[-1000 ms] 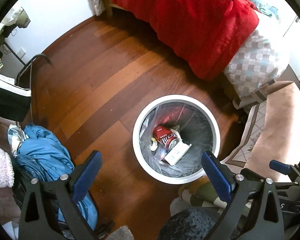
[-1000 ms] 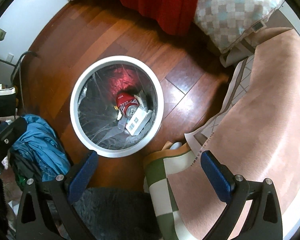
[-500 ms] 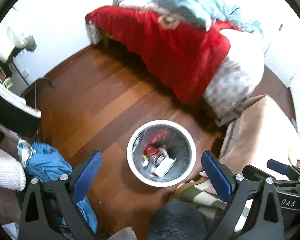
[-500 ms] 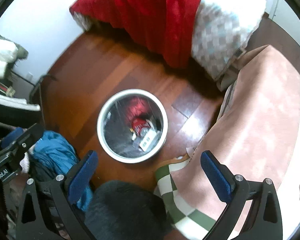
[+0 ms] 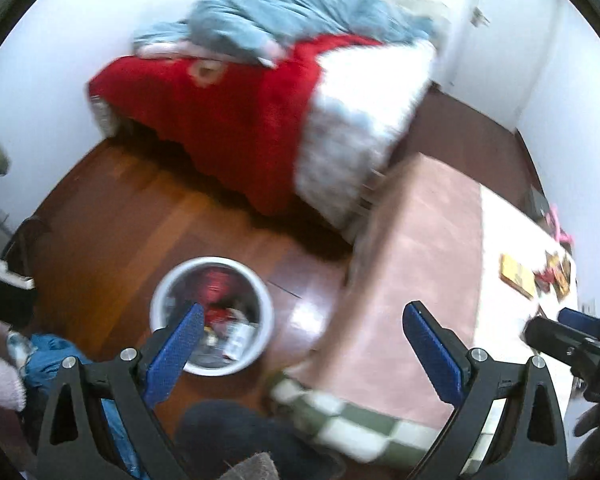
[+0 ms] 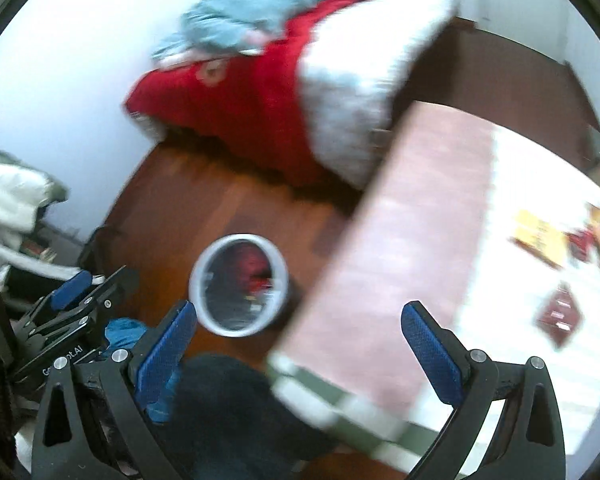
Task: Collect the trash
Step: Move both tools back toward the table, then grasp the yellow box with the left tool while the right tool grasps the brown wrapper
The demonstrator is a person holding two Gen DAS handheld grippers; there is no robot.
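A round white trash bin (image 5: 260,300) with a clear liner stands on the wooden floor; it holds a red can (image 5: 216,314) and a white carton (image 5: 239,338). The bin also shows in the right wrist view (image 6: 204,264). My left gripper (image 5: 300,352) is open and empty, high above the bin. My right gripper (image 6: 300,350) is open and empty, also high up. Wrappers lie on a white table top: a yellow pack (image 6: 538,236), a dark red packet (image 6: 560,314) and more red and yellow pieces (image 5: 556,274). Both views are blurred.
A pink cloth (image 5: 416,264) covers the table's near part, with a green checked edge (image 5: 340,420). A bed with a red blanket (image 5: 228,120) stands behind. A blue garment (image 5: 48,360) lies on the floor at left. A dark fuzzy shape (image 6: 228,412) is below.
Both grippers have risen and tilted up, away from the bin, which now looks smaller. The table top with wrappers has come into view at right. Both stayed open.
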